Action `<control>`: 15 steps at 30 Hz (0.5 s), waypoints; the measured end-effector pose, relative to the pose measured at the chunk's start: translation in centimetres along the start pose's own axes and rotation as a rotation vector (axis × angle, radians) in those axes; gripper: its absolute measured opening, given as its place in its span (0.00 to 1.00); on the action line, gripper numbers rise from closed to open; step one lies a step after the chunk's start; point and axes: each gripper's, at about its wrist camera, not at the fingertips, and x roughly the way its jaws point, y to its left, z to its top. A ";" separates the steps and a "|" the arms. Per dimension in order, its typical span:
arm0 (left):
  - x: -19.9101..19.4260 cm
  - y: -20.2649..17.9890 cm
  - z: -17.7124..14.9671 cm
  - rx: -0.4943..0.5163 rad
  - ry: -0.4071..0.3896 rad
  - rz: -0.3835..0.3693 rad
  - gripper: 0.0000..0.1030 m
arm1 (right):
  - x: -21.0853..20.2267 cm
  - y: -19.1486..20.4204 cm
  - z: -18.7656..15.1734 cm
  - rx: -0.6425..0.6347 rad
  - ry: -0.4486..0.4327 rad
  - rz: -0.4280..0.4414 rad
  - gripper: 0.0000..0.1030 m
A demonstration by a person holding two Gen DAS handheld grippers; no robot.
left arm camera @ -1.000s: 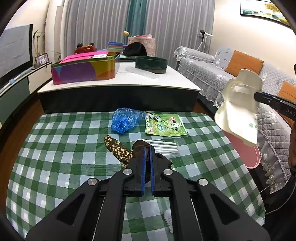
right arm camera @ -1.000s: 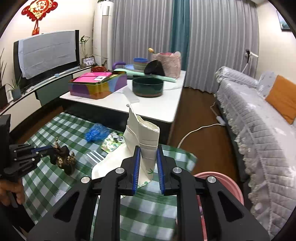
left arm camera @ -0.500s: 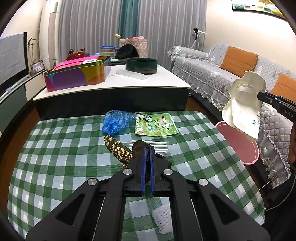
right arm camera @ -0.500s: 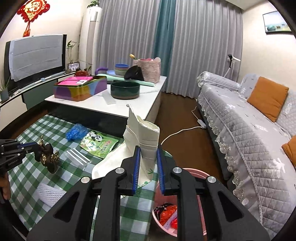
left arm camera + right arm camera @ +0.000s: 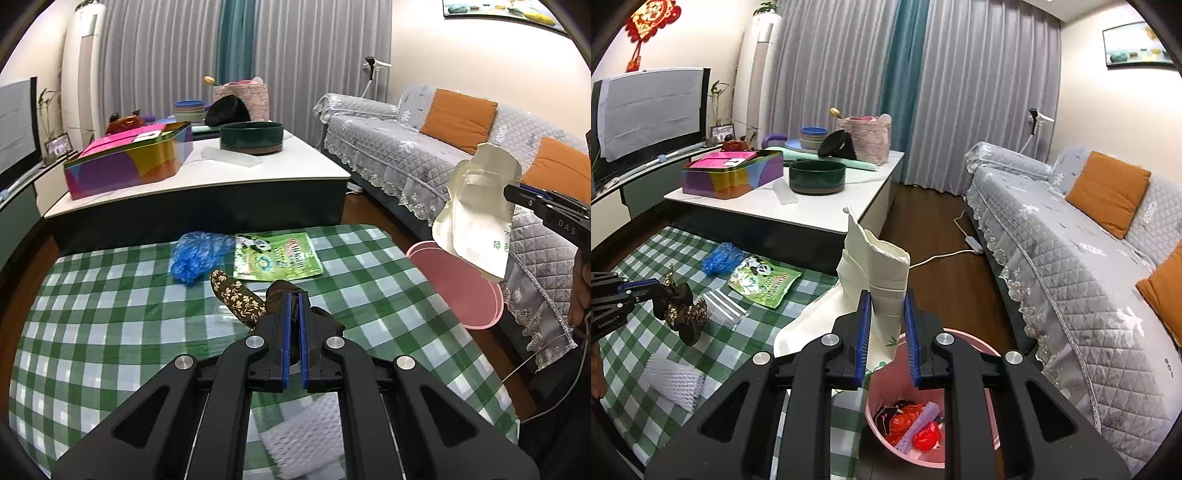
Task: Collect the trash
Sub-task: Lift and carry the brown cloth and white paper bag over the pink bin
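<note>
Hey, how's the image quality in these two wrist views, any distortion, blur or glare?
Left wrist view: strong fisheye bending, the checked tablecloth bulges, dark corners; the white foam net under the left gripper looks soft. Right wrist view: same curving of curtains; evenly lit, sharp pink bin contents, no harsh glare.

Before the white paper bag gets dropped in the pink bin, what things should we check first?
1. Right gripper has a firm hold on the white paper bag: ok.
2. Bag is over the pink bin: not ok; much of it still hangs over the checked tablecloth.
3. Bin has room: ok, only a few wrappers at the bottom.
4. Left gripper is away from the bin: ok, it holds a brown floral scrap over the table.
5. Bag will fit through the bin's mouth: cannot tell.
</note>
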 end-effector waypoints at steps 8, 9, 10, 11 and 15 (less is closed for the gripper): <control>0.1 -1.5 0.4 0.023 -0.011 -0.024 0.04 | -0.5 -1.3 -0.3 0.019 -0.005 -0.019 0.18; 0.1 -1.7 0.5 0.025 -0.012 -0.026 0.04 | -0.6 -1.5 -0.4 0.021 -0.006 -0.020 0.18; 0.1 -1.9 0.5 0.028 -0.013 -0.028 0.04 | -0.6 -1.7 -0.4 0.024 -0.006 -0.023 0.18; 0.1 -2.1 0.5 0.031 -0.014 -0.031 0.04 | -0.7 -1.8 -0.4 0.026 -0.007 -0.024 0.18; 0.3 -2.6 0.6 0.031 -0.005 -0.043 0.04 | -1.0 -2.5 -0.4 0.038 -0.012 -0.032 0.18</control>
